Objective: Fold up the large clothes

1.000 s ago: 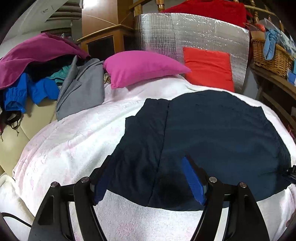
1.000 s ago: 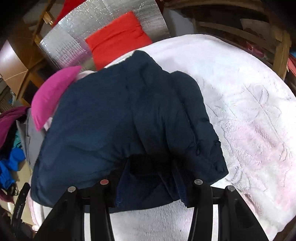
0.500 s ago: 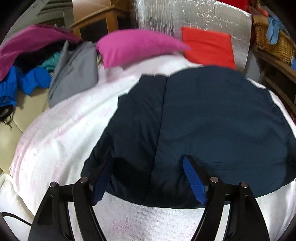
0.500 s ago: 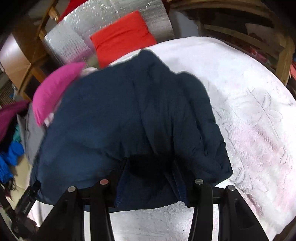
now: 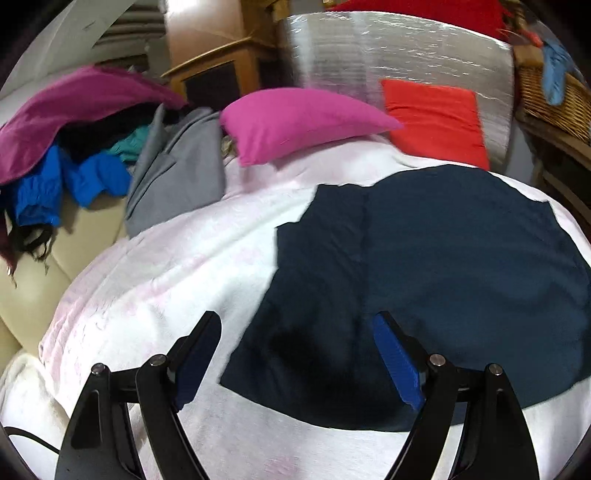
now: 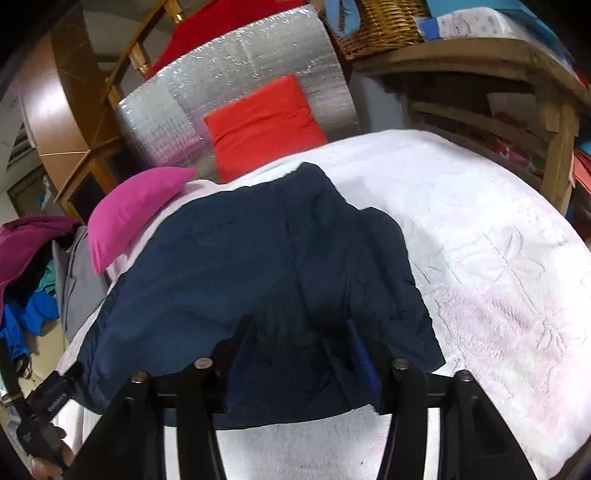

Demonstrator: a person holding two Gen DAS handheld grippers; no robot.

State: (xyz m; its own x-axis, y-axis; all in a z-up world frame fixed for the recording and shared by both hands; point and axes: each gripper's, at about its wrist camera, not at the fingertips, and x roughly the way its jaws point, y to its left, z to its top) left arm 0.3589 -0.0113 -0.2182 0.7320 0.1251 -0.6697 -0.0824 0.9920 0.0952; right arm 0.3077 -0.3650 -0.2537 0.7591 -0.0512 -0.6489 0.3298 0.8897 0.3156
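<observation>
A dark navy padded jacket [image 5: 424, 266] lies folded on a white bedspread [image 5: 177, 266]; it also shows in the right wrist view [image 6: 258, 266]. My left gripper [image 5: 295, 332] is open and empty, hovering over the jacket's near left corner, its left finger over bare bedspread. My right gripper [image 6: 299, 332] is open, hovering over the jacket's near edge with both fingers above the cloth, holding nothing. The left gripper's body shows at the lower left of the right wrist view [image 6: 44, 410].
A pink pillow [image 5: 299, 123] and a red cushion [image 5: 436, 122] lie at the bed's head before a silver foil panel [image 5: 388, 59]. A pile of clothes [image 5: 74, 147] sits at left. A wicker basket [image 6: 384, 22] and wooden shelves [image 6: 517, 110] stand at right.
Both grippers have drawn back and lifted from the jacket. The left one has shifted left, so its left finger is now off the cloth. The jacket lies still.
</observation>
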